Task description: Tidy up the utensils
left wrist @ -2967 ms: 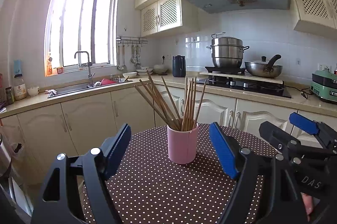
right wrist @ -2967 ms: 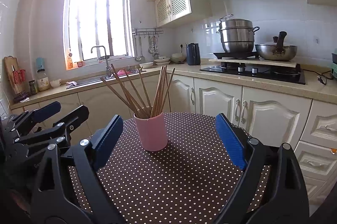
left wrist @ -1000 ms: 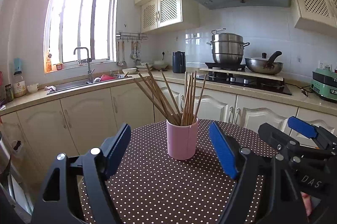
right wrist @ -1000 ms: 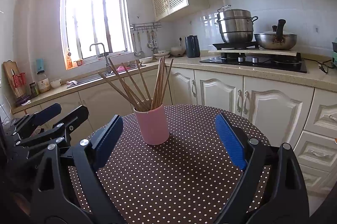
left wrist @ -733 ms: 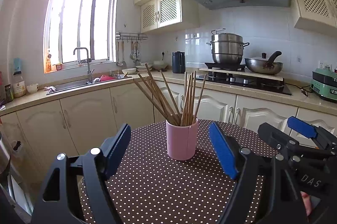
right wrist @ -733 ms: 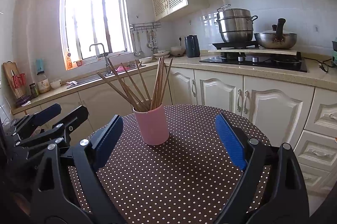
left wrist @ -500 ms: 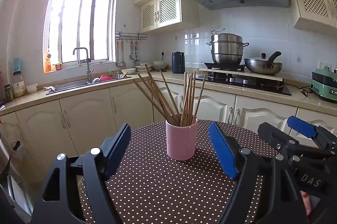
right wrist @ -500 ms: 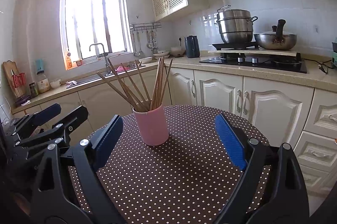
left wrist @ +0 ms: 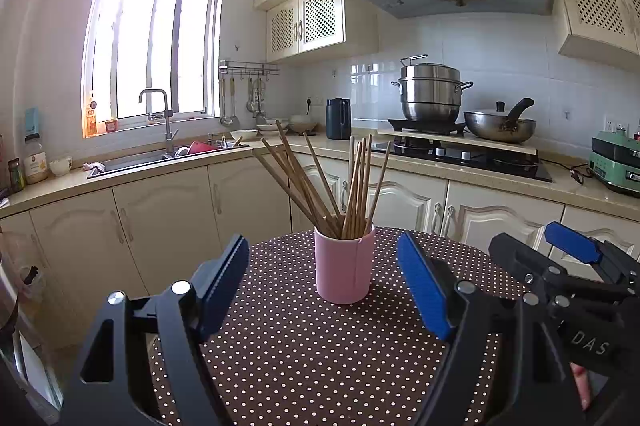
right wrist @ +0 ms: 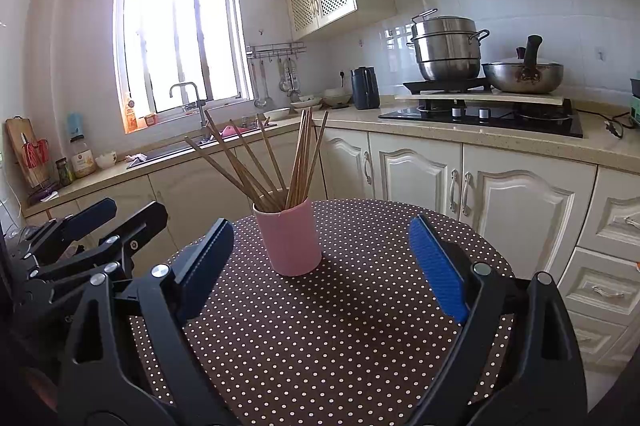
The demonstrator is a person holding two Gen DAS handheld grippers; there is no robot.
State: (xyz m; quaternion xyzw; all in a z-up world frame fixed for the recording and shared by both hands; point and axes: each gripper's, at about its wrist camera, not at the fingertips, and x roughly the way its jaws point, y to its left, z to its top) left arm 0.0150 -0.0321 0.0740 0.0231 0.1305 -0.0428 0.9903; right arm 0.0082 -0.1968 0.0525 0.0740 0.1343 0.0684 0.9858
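- Pink cup (left wrist: 345, 268): upright, mid-desk (left wrist: 300, 346).
- Chopsticks (left wrist: 352, 182): in cup, long axes near vertical, tips up, several fanning leftward.
- Left gripper (left wrist: 324, 290), right gripper (right wrist: 322, 266): jaws apart, short of cup, holding nothing.

A pink cup (left wrist: 345, 269) is standing dead ahead of the left gripper (left wrist: 326, 278), brown chopsticks (left wrist: 320, 182) fanning out of it. The cloth (left wrist: 304, 350) under both tools is showing dark brown with white polka dots. The left gripper's pads (left wrist: 420, 286) are glowing deep blue on a black frame; the right gripper (right wrist: 322, 266) is wearing the same blue and black. Far ahead, cream cabinets (right wrist: 416, 174) are running along, with a beige speckled counter (right wrist: 600, 146) on top. Ahead to the right, a steel pot (right wrist: 447, 48) is shining silver over a black hob (right wrist: 484, 116). A green appliance (left wrist: 616, 160) is peeking in at the far right of the left view, and a navy kettle (left wrist: 338, 118) is sitting against white tiles (left wrist: 500, 66).
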